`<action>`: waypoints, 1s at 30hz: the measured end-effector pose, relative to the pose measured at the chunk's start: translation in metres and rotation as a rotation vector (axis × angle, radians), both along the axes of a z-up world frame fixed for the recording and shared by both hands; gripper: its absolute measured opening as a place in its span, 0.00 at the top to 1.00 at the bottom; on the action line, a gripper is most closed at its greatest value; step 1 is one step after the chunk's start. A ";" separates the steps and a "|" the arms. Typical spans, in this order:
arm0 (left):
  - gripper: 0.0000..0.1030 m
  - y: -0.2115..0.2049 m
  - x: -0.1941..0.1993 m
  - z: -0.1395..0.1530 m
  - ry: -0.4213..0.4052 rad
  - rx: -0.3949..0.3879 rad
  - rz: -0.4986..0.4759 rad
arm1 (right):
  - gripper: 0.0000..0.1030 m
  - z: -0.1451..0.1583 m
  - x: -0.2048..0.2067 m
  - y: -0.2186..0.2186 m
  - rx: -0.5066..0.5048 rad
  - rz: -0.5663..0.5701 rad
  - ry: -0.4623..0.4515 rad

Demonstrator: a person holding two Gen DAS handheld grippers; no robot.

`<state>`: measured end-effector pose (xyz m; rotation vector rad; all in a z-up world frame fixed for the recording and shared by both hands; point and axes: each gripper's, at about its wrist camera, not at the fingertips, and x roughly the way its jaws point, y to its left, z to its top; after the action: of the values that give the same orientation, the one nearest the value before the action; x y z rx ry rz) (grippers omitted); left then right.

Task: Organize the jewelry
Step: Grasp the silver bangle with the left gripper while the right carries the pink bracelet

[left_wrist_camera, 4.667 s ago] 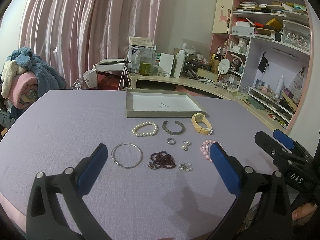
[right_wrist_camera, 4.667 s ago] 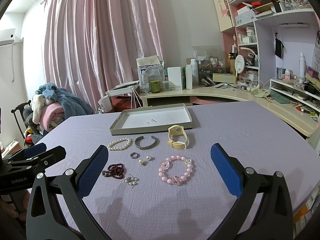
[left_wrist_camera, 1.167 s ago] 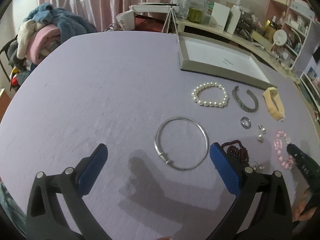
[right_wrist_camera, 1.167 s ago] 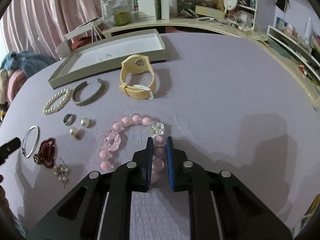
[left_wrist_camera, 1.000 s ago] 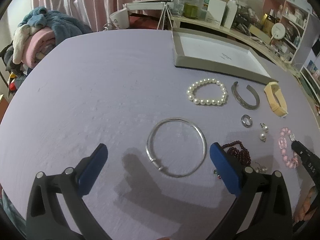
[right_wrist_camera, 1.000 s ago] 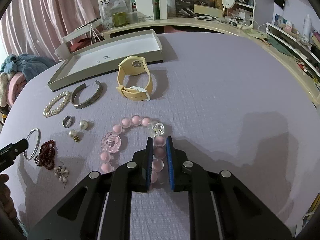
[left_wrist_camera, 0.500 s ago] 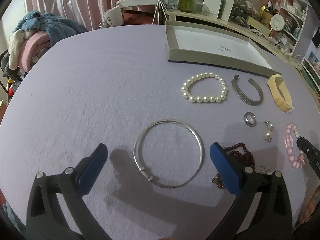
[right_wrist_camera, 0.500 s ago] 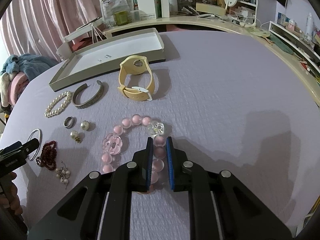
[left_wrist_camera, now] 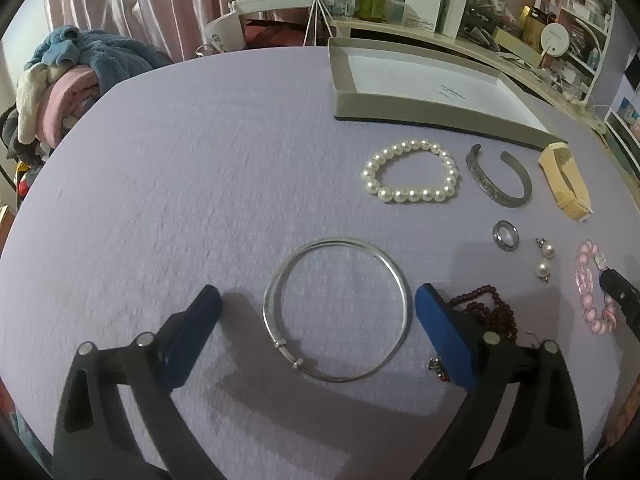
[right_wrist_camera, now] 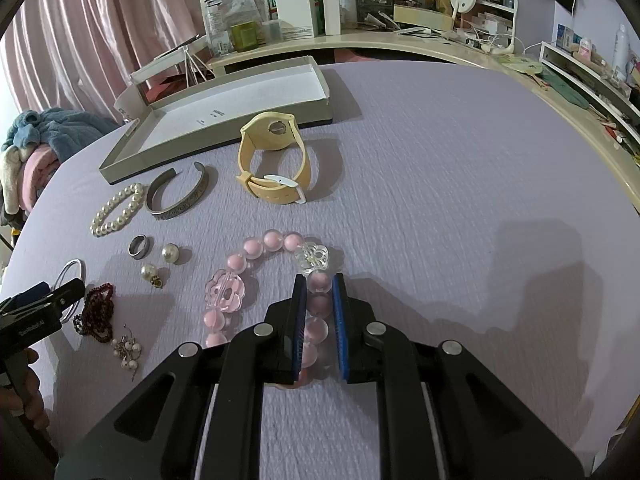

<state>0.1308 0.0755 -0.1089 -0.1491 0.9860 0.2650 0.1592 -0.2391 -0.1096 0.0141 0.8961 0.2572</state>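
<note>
My left gripper (left_wrist_camera: 318, 300) is open, low over the table, its blue fingers on either side of the thin silver bangle (left_wrist_camera: 336, 312). My right gripper (right_wrist_camera: 319, 286) is shut on the right side of the pink bead bracelet (right_wrist_camera: 256, 258), which lies on the purple cloth. A pearl bracelet (left_wrist_camera: 410, 176), an engraved silver cuff (left_wrist_camera: 498, 182), a yellow watch (right_wrist_camera: 274, 166), a ring (left_wrist_camera: 506, 236), two pearl earrings (left_wrist_camera: 544, 258), dark red beads (left_wrist_camera: 490, 308) and a small bead cluster (right_wrist_camera: 126, 348) lie around. The empty grey tray (left_wrist_camera: 420, 108) stands behind them.
A cluttered desk (right_wrist_camera: 360, 46) with bottles and boxes curves behind the table. Shelves stand at the right. A pile of clothes (left_wrist_camera: 60, 76) sits off the table's left edge. Pink curtains hang behind.
My left gripper has moved forward and lower, so its fingers now flank the silver bangle. My right gripper stays shut on the pink bracelet, nearly unmoved.
</note>
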 end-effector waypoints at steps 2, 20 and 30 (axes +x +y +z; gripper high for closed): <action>0.15 -0.001 0.000 0.001 -0.007 0.002 -0.010 | 0.87 0.000 0.000 0.000 0.000 0.000 0.000; 0.33 0.009 -0.009 0.025 -0.094 -0.016 0.002 | 0.87 0.046 -0.005 0.006 0.102 0.068 -0.097; 0.33 0.013 -0.011 0.052 -0.158 -0.016 0.001 | 0.87 0.078 -0.005 0.005 0.123 0.103 -0.176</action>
<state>0.1198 0.0890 -0.0570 -0.1822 0.8318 0.2426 0.1541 -0.2342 -0.0316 0.0584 0.7058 0.4035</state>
